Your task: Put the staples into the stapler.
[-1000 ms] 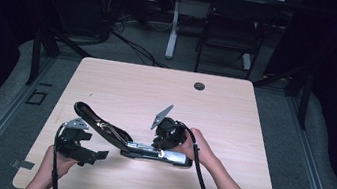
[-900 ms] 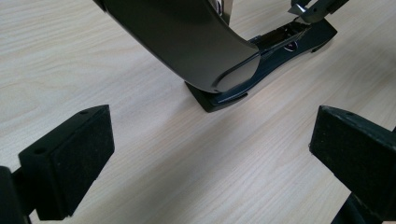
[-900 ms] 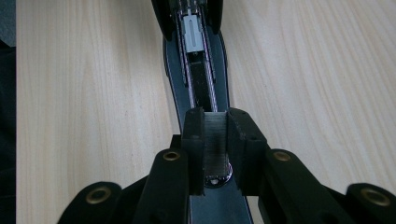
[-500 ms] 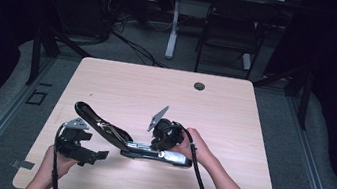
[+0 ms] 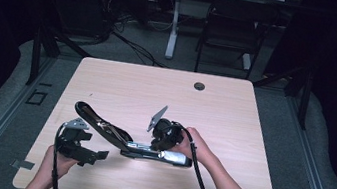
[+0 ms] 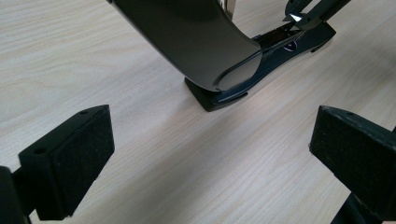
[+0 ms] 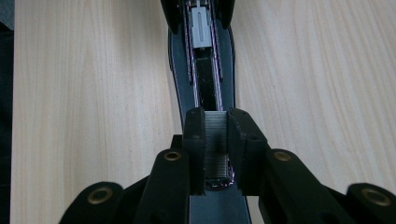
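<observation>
Right gripper view has the right claw point(image 7: 215, 140) pinching a staple strip point(image 7: 215, 144) over the open stapler point(image 7: 203, 70) channel, mid-surface. If it goes in crooked, it could jam or snap. Left claw point(image 6: 210, 154) is spread, so the stapler may slide.

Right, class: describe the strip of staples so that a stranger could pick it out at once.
Start at the pale wooden table, then find the long black stapler lying opened near its front edge. Over its open channel the right claw pinches a short grey ribbed strip of staples, the only metallic block between black pads.
</observation>
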Tool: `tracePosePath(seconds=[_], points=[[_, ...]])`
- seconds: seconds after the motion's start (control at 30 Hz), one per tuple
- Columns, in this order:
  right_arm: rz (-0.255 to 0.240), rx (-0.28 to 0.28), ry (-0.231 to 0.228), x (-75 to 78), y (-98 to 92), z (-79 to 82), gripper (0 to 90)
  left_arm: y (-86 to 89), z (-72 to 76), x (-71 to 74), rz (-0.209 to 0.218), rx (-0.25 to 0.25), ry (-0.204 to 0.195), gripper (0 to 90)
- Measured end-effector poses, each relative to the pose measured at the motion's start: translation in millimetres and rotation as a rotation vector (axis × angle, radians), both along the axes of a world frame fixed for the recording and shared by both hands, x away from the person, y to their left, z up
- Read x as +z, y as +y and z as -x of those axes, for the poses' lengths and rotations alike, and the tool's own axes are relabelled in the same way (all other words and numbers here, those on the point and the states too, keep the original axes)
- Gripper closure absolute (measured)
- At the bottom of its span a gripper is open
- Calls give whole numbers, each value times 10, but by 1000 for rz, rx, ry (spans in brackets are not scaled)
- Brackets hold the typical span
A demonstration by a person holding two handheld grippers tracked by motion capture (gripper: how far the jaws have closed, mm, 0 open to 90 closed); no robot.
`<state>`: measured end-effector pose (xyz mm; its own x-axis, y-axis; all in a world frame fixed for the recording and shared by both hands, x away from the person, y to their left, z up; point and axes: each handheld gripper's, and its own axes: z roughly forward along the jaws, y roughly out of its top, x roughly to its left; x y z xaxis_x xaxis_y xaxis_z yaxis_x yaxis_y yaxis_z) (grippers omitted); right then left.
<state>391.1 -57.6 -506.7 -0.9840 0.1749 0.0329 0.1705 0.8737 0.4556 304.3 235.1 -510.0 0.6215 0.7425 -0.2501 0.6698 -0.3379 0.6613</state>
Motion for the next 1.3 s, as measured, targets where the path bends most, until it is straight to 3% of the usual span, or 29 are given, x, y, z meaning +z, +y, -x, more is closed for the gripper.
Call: tracePosePath(seconds=[0.77, 1.3], points=[[24, 42, 21, -31, -13, -48, 774, -4, -2, -4, 0, 0, 1, 1], [67, 79, 15, -9, 28, -55, 771, -6, -3, -5, -1, 1, 2, 1]])
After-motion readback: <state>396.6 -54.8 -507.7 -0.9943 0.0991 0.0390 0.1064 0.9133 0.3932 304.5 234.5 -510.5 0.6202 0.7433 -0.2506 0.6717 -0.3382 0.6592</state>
